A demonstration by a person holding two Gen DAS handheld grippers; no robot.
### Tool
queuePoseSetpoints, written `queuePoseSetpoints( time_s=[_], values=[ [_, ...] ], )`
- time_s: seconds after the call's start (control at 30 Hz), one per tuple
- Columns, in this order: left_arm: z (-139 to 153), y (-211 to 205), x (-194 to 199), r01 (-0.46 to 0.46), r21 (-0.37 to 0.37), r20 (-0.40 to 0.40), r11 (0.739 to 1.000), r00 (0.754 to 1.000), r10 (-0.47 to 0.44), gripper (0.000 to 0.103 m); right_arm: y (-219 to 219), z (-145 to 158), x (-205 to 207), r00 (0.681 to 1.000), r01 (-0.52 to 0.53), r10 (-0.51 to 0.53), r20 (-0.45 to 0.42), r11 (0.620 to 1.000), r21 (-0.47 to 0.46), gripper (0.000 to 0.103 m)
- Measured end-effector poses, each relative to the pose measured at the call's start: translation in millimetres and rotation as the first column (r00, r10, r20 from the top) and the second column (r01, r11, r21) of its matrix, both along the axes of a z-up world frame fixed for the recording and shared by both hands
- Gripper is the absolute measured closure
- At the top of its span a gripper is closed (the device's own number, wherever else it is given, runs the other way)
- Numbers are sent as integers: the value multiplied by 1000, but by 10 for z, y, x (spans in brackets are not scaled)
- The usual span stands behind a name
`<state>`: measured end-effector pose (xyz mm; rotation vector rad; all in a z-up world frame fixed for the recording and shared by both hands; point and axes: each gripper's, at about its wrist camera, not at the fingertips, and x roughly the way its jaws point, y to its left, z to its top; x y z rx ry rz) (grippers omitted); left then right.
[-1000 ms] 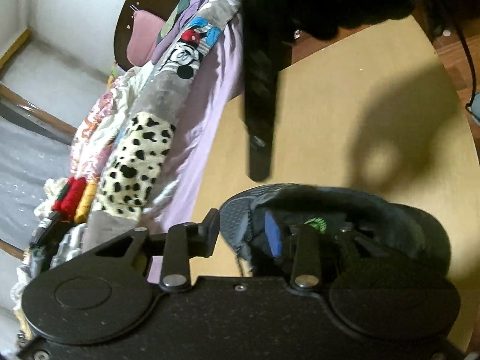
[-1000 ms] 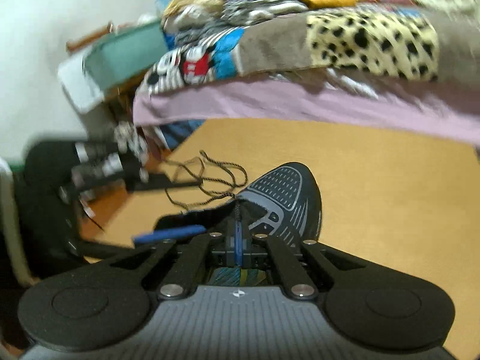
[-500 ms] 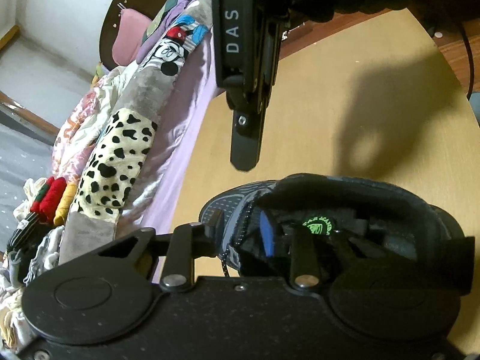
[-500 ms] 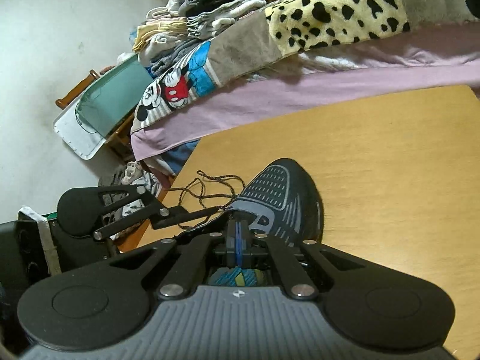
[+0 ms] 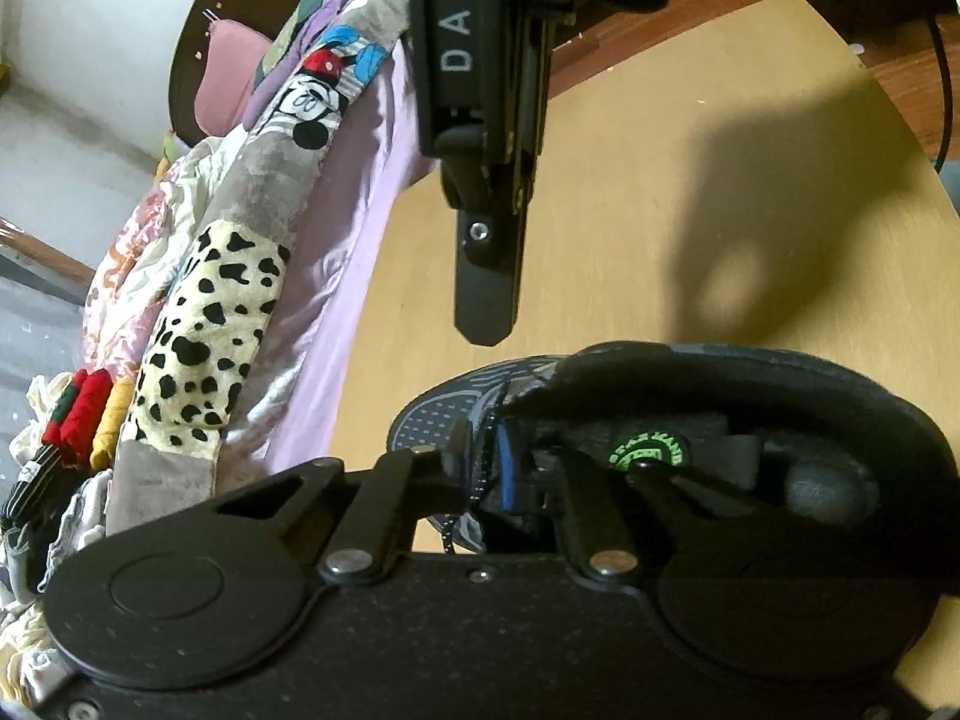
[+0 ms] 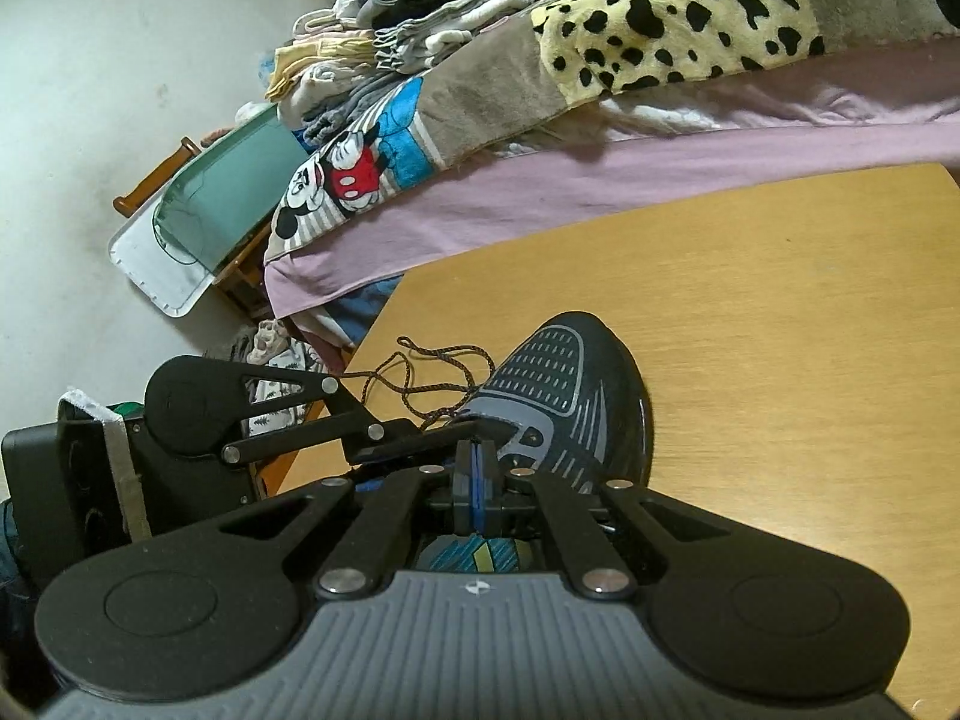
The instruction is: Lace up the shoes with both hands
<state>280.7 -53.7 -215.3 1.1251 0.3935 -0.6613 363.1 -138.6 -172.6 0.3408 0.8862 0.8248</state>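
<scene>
A dark grey sneaker (image 6: 570, 384) lies on the wooden table (image 6: 780, 312), toe pointing away; it also shows in the left wrist view (image 5: 720, 414). Its dark speckled lace (image 6: 420, 372) lies in loose loops on the table left of the toe. My right gripper (image 6: 477, 468) is shut at the tongue's top edge; whether it pinches the tongue or lace is hidden. My left gripper (image 5: 489, 468) has closed on the shoe's side flap and lace (image 5: 477, 480) at the eyelets. It also shows in the right wrist view (image 6: 384, 450). The right gripper's body (image 5: 486, 180) hangs above the shoe.
A bed with a purple sheet (image 6: 600, 180), a patchwork blanket (image 6: 660, 30) and folded clothes (image 6: 420, 18) runs along the table's far edge. A green-and-white tray (image 6: 198, 228) leans on a wooden chair at the left. The table's left edge (image 6: 360, 354) is near the lace.
The left gripper has closed in on the shoe's side flap and lace. The right gripper has come lower over the shoe and steadied, staying shut at the tongue.
</scene>
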Motion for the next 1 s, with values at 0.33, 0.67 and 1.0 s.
queuePoseSetpoints(
  time_s=[0.33, 0.67, 1.0],
  values=[
    [47, 69, 21, -39, -145, -46, 989, 998, 32, 101, -20, -1, 1, 1000, 17, -17, 0, 1000, -4, 101],
    [359, 239, 158, -213, -386, -281, 898, 954, 105, 102, -141, 89, -1, 998, 61, -63, 26, 997, 42, 97],
    [518, 457, 312, -405, -533, -475, 743, 870, 133, 102, -76, 212, -45, 996, 7, -22, 88, 987, 161, 69]
  ],
)
